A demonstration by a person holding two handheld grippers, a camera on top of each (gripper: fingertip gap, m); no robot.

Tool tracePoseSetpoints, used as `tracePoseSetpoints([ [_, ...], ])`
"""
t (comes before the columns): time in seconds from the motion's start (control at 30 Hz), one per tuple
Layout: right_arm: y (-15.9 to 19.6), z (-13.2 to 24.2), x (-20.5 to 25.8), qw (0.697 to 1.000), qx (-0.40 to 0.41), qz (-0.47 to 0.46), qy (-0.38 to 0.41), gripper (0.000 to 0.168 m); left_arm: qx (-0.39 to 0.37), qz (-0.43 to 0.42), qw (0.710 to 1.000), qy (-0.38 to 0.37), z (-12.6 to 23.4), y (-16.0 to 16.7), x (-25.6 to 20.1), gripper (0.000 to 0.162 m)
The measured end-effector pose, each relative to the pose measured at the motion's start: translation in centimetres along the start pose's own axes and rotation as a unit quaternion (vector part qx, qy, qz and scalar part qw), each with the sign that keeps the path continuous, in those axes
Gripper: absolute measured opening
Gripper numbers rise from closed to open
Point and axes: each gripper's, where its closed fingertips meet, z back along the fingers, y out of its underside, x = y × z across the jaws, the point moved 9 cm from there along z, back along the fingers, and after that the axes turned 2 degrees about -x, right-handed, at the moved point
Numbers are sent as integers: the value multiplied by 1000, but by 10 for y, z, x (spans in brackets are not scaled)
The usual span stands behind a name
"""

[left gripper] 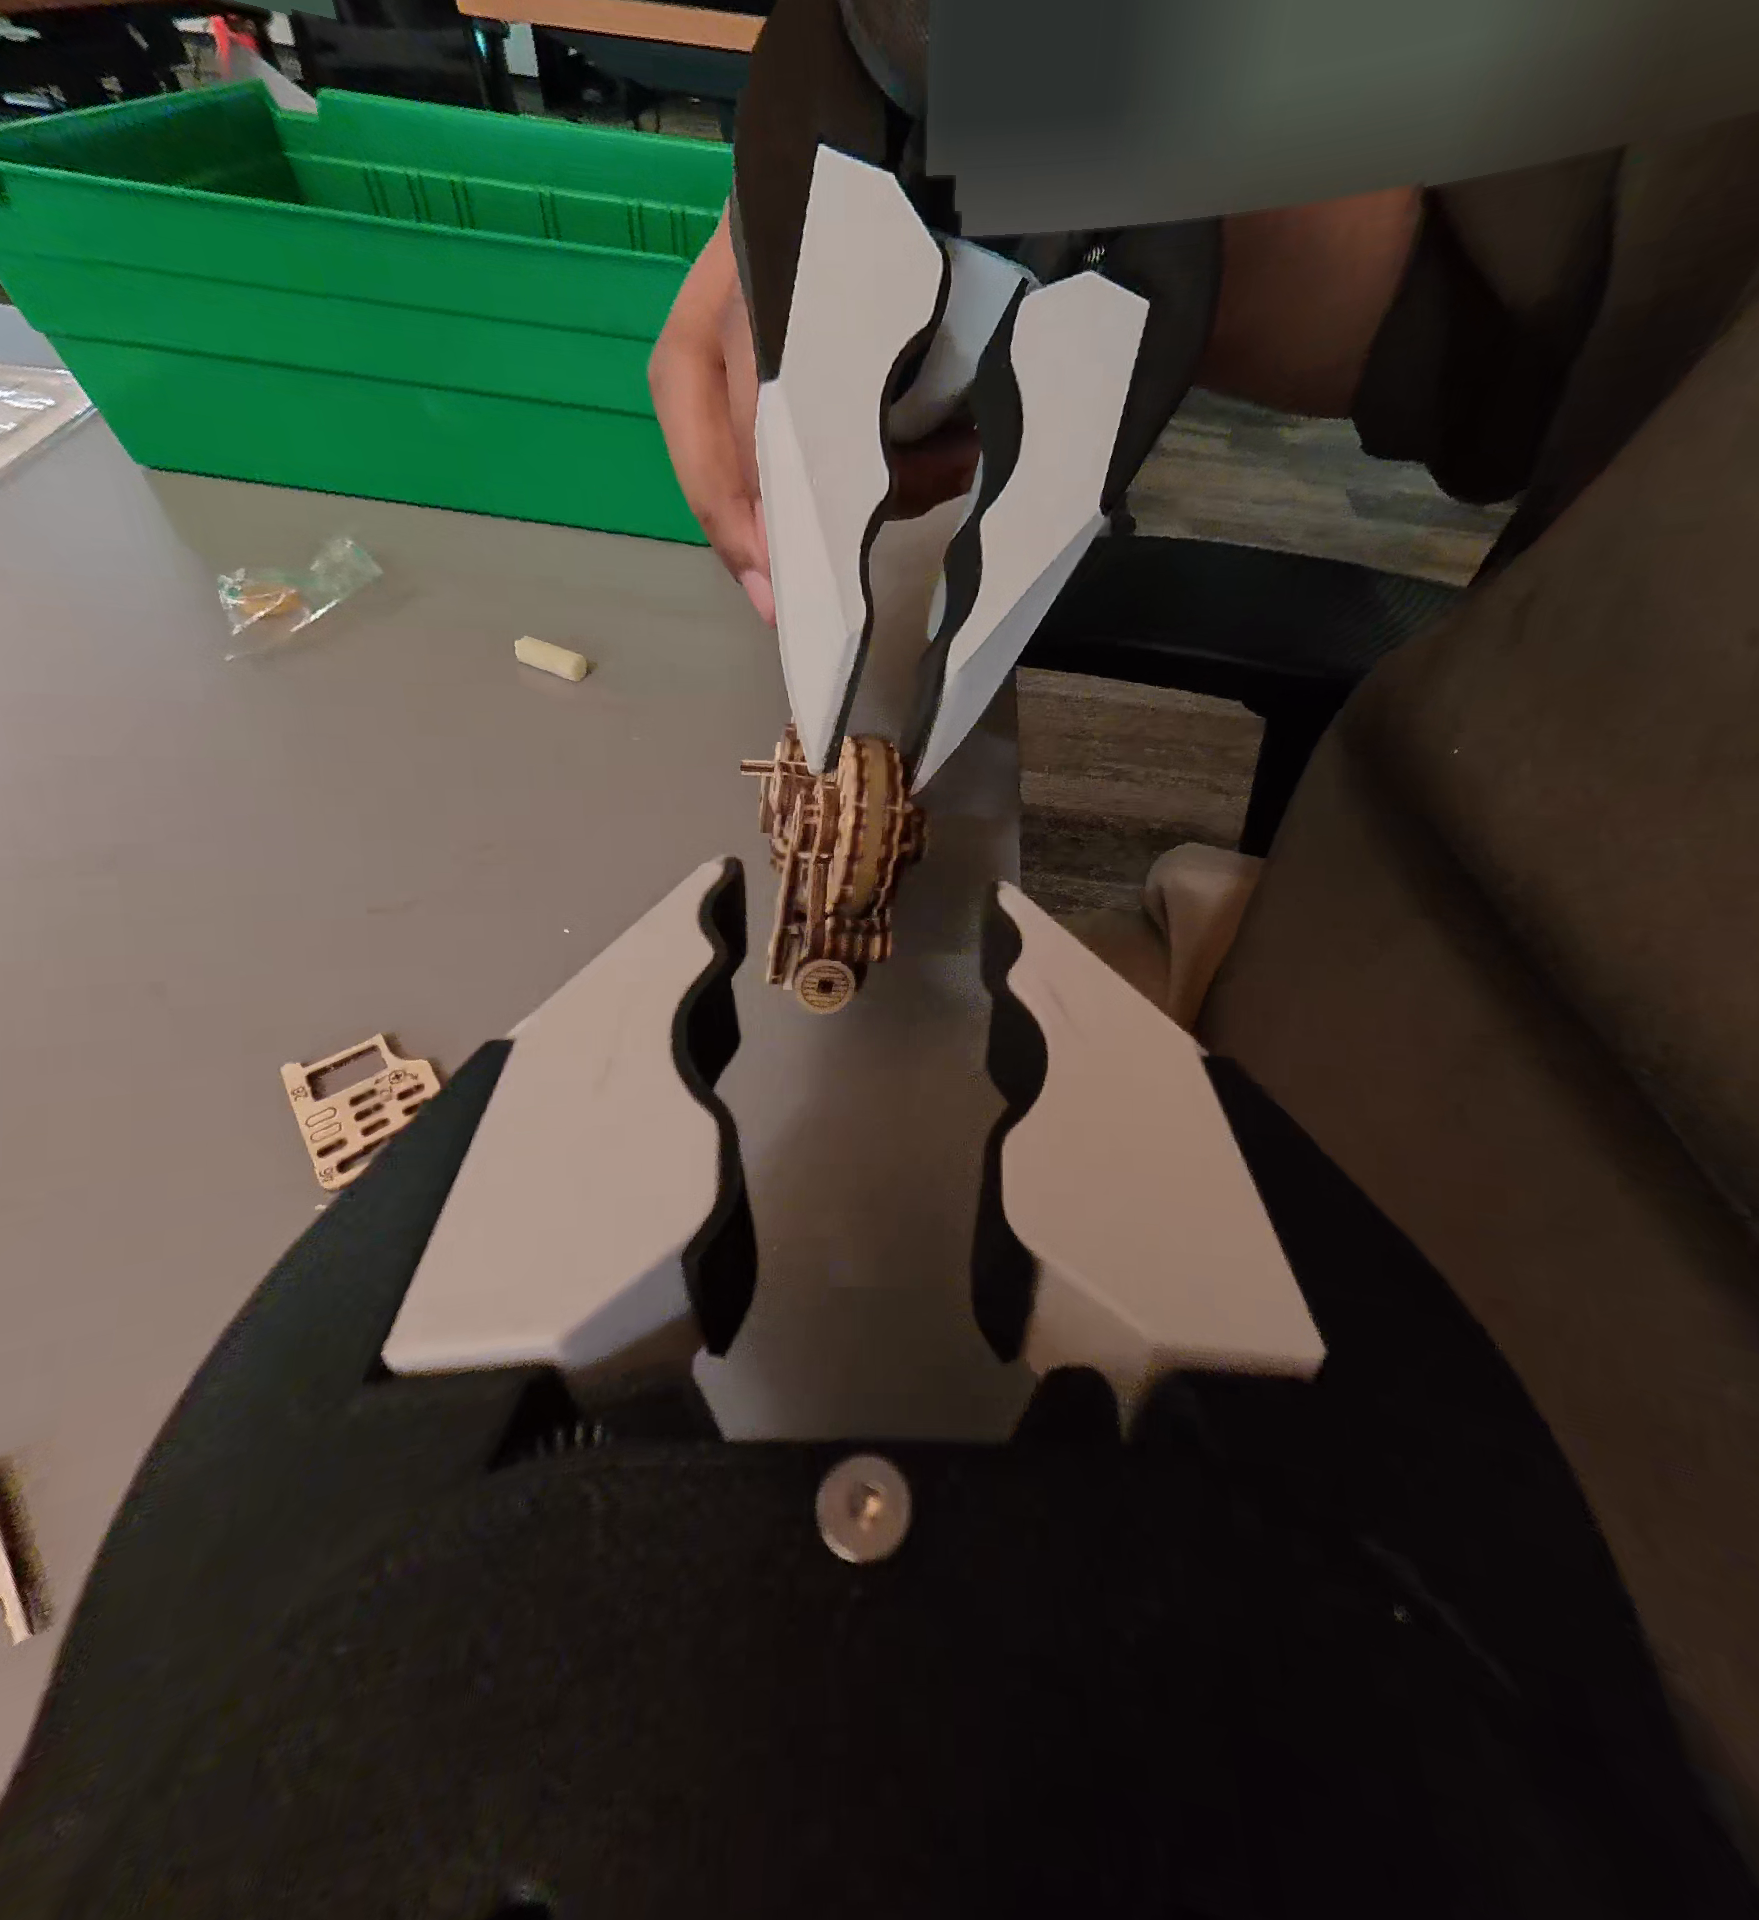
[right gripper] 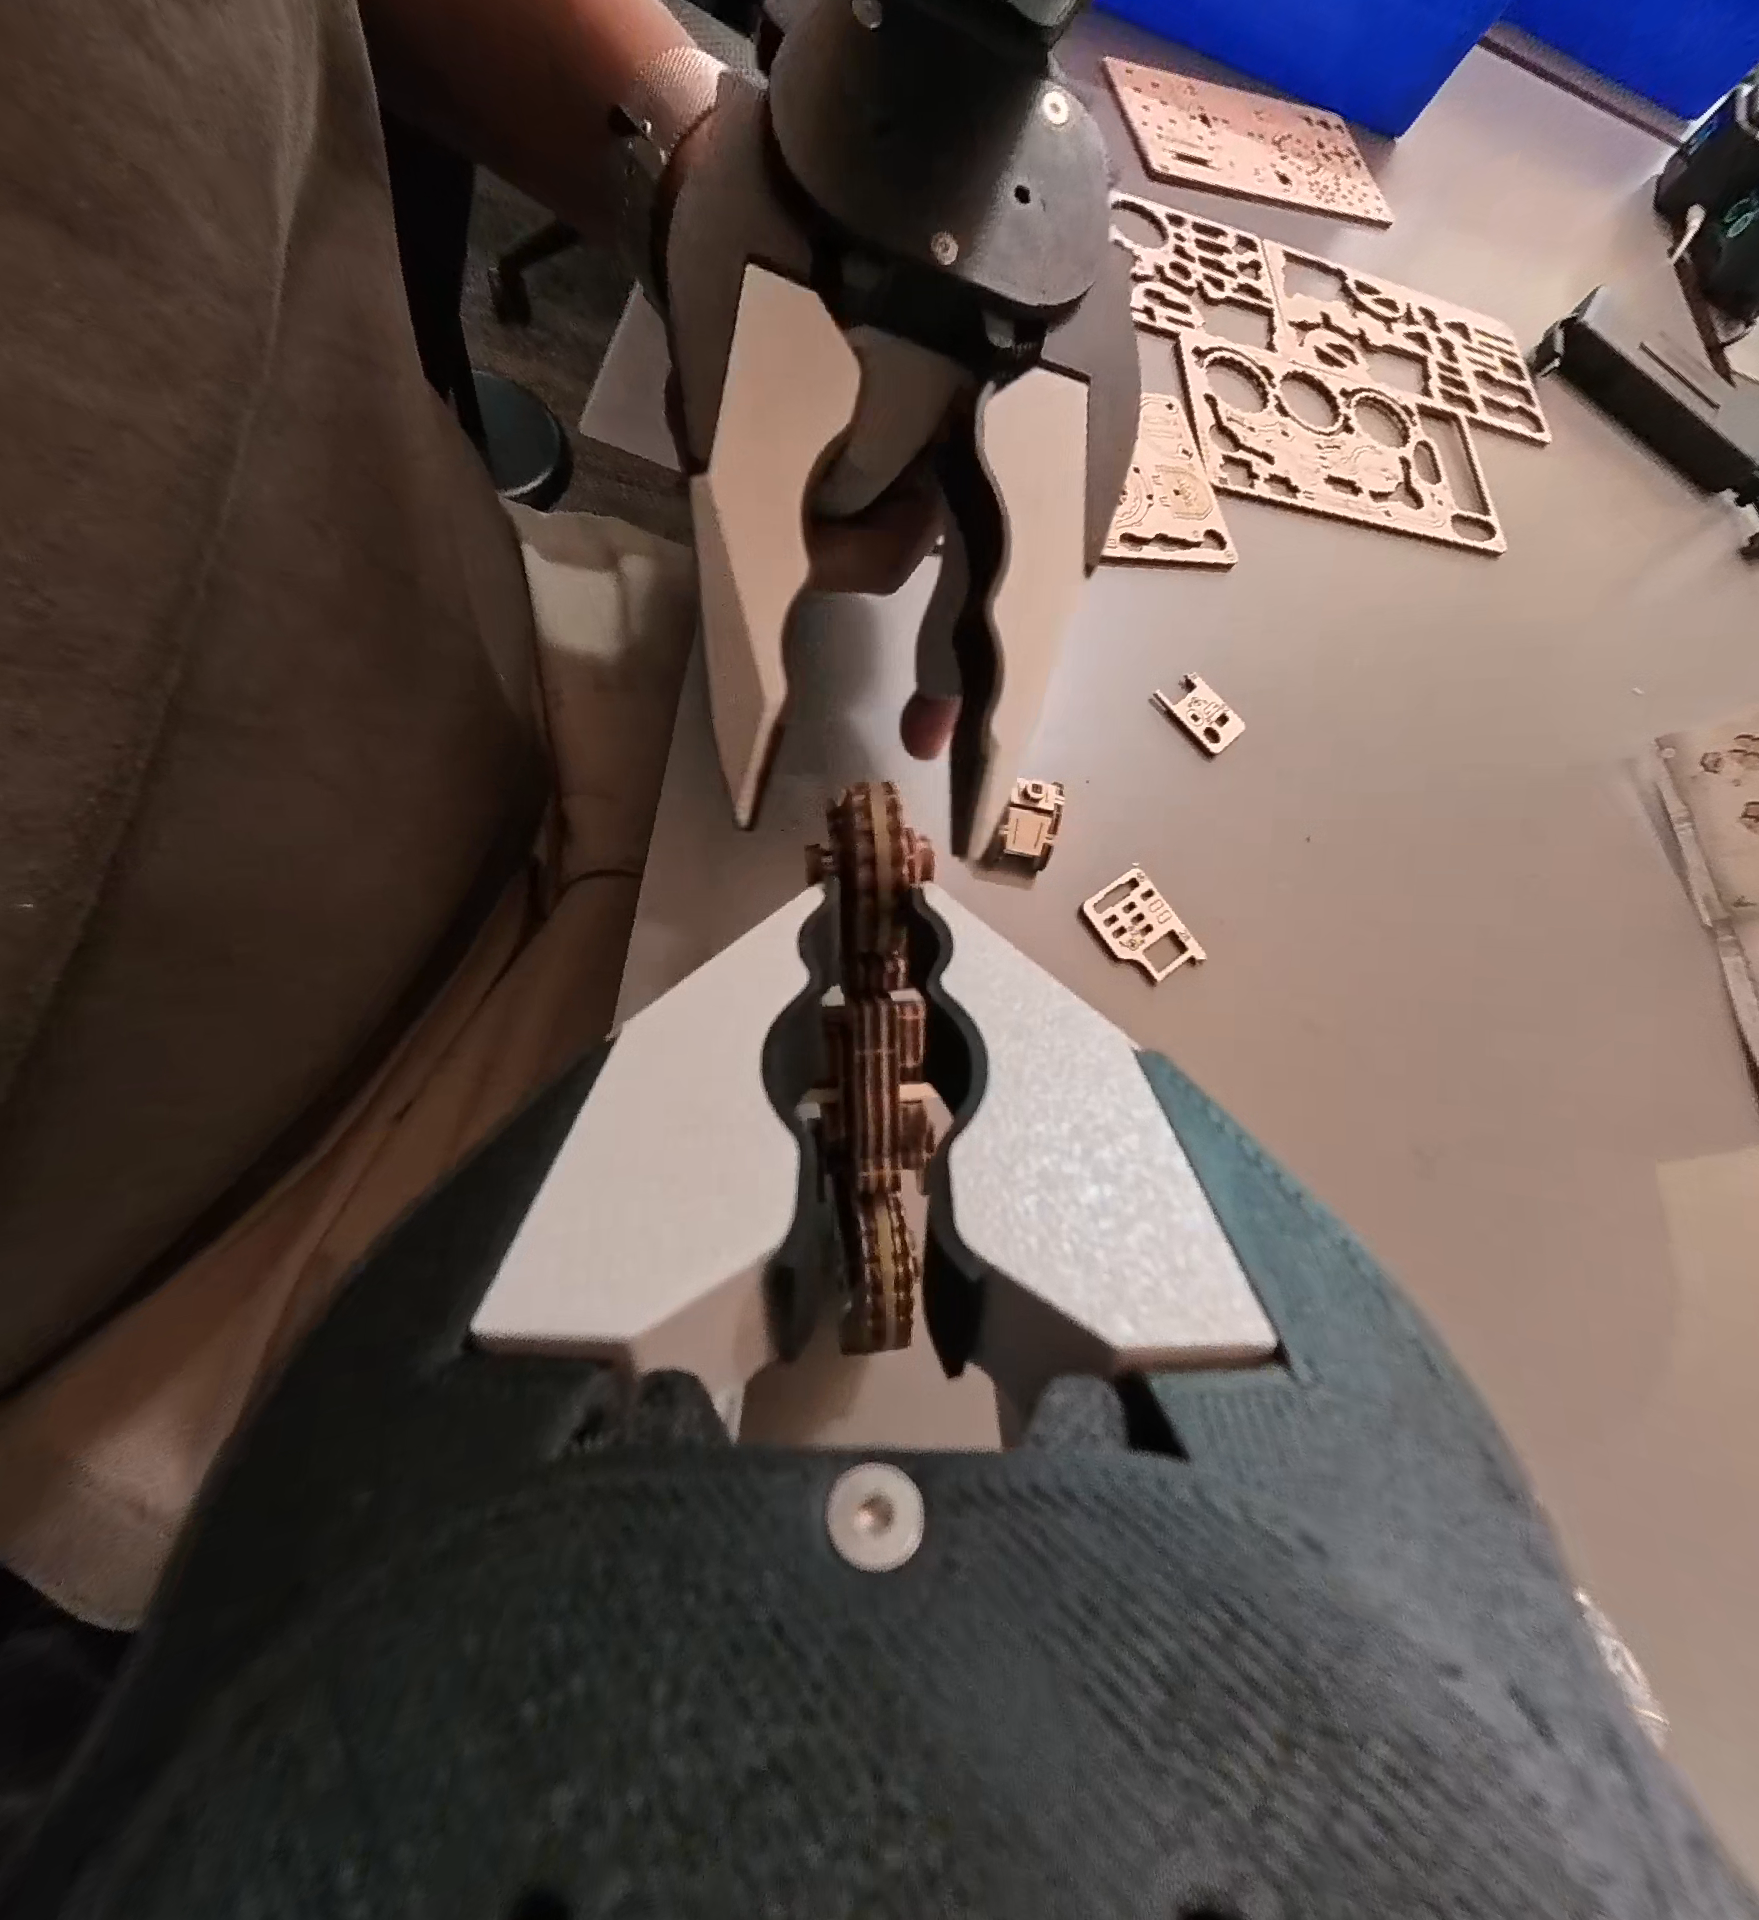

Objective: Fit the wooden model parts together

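While the right gripper (right gripper: 875, 914) clamps the layered plywood gear model (right gripper: 870, 1039) between its wavy black pads, the left gripper (left gripper: 864, 914) gapes empty just beside it.

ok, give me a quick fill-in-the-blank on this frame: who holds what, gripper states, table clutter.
1. The layered wooden model assembly is clamped in the ____ gripper.
2. The left gripper is ____, with nothing between its fingers.
3. The stacked plastic bins at the far edge of the grey table are ____ in colour.
4. The small loose wooden pieces, such as the slotted flat panel, lie on the ____.

Missing words: right; open; green; table
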Motion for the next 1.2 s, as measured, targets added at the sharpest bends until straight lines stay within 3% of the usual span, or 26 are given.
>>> tracePoseSetpoints([
  [0.1, 0, 1, 0, 1000, -6, -6, 4, 10, 0, -24, 1000, -20, -4, -1, -4, 49],
  [0.4, 6, -1, 3, 1000, -8, -19, 13, 7, 11, -40, 998, -45, -13, -2, -4, 25],
  [0.73, 11, -2, 3, 999, -7, -40, -6, 8, 56, -104, 992, -41, -19, 3, -6, 40],
  [1.03, 13, 1, -1, 996, -31, -84, -32, 8, 53, -140, 987, -53, -19, 4, -8, 19],
  [1.2, 14, 1, -1, 994, -29, -96, -37, 12, 49, -151, 986, -51, -19, 4, -9, 17],
])
